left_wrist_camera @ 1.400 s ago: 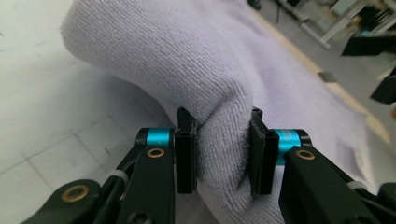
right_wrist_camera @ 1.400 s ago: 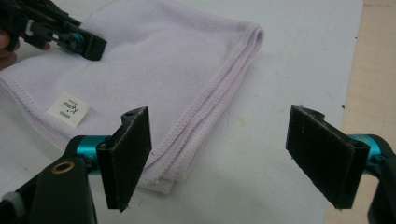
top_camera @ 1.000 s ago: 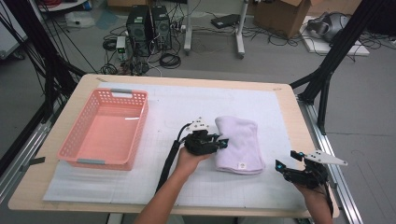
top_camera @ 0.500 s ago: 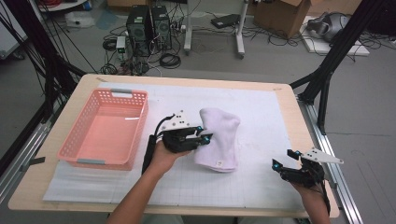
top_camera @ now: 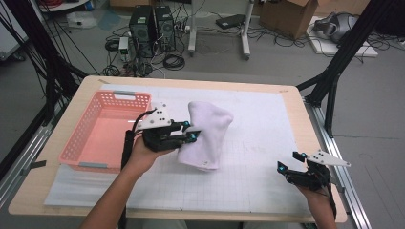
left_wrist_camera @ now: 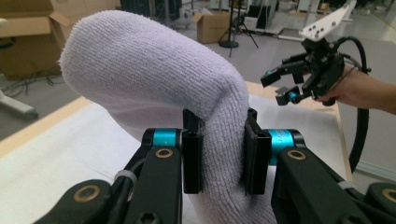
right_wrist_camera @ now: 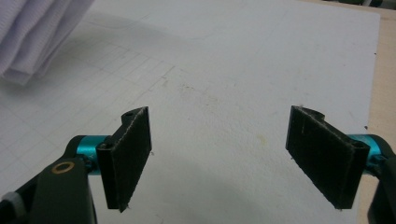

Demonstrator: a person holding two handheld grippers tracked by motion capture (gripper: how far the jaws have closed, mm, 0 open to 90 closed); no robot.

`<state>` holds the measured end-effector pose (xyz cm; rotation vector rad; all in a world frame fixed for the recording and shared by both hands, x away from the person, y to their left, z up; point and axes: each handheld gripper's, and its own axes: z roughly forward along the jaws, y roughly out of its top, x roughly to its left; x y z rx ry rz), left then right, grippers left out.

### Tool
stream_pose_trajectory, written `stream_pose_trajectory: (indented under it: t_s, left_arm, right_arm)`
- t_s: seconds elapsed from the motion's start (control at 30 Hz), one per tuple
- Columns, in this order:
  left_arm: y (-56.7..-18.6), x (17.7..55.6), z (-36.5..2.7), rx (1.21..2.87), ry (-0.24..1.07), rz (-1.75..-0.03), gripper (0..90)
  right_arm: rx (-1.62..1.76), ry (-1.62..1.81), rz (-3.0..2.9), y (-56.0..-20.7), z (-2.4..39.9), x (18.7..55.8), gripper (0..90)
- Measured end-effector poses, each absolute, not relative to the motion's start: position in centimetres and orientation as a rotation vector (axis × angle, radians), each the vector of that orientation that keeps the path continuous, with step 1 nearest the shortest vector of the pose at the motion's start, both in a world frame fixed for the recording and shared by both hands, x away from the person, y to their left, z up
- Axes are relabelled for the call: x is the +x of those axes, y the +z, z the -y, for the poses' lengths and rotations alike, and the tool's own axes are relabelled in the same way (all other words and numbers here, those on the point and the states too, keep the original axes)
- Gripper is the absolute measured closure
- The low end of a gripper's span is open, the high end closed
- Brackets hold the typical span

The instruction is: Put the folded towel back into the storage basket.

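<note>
High view: I see wooden table [top_camera: 305, 119] under white grid mat [top_camera: 258, 138]; pink basket [top_camera: 86, 143] at mat's left edge. Folded white towel [top_camera: 206, 136] raised off mat, just right of basket, hanging from my left gripper [top_camera: 191, 132]. Left gripper view: jaws clamped on towel fold, both pads [left_wrist_camera: 192, 156] pressing into cloth. My right gripper [top_camera: 290, 161] near table's right front corner, well apart from towel. Right gripper view: jaws wide apart over bare mat, nothing between pads [right_wrist_camera: 130, 151].
</note>
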<state>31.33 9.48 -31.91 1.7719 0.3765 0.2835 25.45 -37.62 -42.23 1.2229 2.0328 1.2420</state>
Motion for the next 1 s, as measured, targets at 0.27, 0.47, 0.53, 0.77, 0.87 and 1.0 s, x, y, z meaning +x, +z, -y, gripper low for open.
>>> stream_pose_trajectory:
  t_s: [0.27, 0.47, 0.53, 0.77, 0.87, 1.0]
  left_arm:
    - [-30.9, 31.1, -12.4, 1.737, 0.327, -0.393, 73.5]
    - [-30.4, 30.9, -14.1, 1.674, 0.335, -0.396, 73.5]
    - [-30.2, 30.9, -14.7, 1.655, 0.336, -0.395, 73.5]
    - [-29.5, 30.7, -17.0, 1.603, 0.344, -0.394, 73.5]
    - [-29.2, 30.6, -18.0, 1.588, 0.350, -0.391, 73.5]
    - [-28.7, 30.6, -19.7, 1.564, 0.354, -0.388, 73.5]
  right_arm:
    - [1.215, 1.246, -2.032, -42.1, 37.4, 25.5, 21.3]
    - [1.215, 1.246, -2.034, -42.1, 37.2, 25.7, 21.3]
    - [1.213, 1.246, -2.032, -42.1, 37.1, 25.7, 21.3]
    - [1.208, 1.263, -2.032, -41.9, 36.9, 25.8, 21.3]
    - [1.209, 1.262, -2.035, -41.9, 36.8, 25.8, 21.3]
    - [1.205, 1.257, -2.035, -41.9, 36.7, 25.8, 21.3]
